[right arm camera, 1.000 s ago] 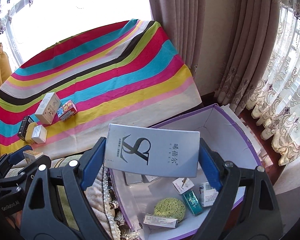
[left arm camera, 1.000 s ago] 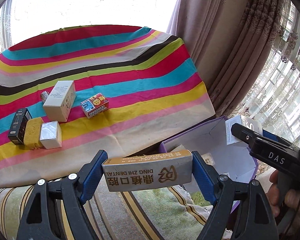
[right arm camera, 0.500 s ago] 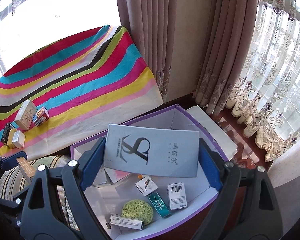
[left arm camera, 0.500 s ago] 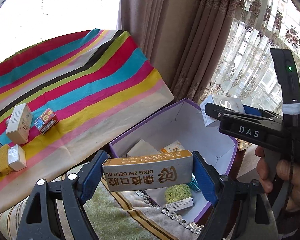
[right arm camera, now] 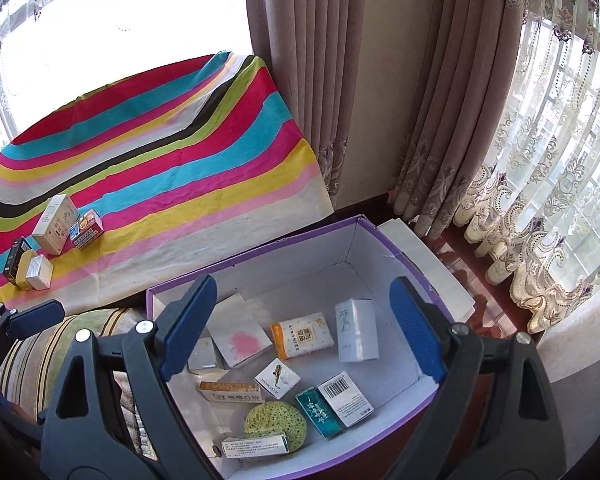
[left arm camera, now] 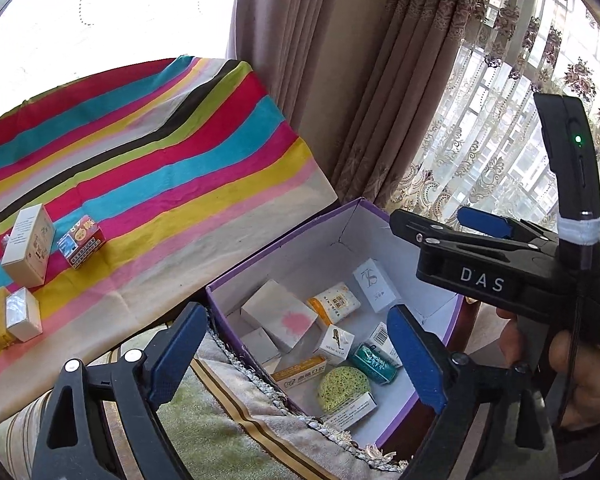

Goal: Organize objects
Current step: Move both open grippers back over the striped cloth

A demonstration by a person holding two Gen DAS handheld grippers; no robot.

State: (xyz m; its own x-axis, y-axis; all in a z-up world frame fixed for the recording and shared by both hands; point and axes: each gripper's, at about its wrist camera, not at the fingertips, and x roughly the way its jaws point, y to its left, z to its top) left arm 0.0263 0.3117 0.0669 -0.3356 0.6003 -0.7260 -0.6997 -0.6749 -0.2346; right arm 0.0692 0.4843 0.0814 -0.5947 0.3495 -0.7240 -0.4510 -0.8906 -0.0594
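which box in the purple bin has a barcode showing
The white box near the bin's front right, beside the teal packet. No other box there shows a barcode.

Both wrist views – down into box [right arm camera: 260, 256]

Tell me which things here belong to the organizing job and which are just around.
Job:
purple box holding sorted packets
white carton, red-blue box, yellow sponge, silver box and black box, waiting on the cloth

Just around:
striped cloth
curtains
cushion
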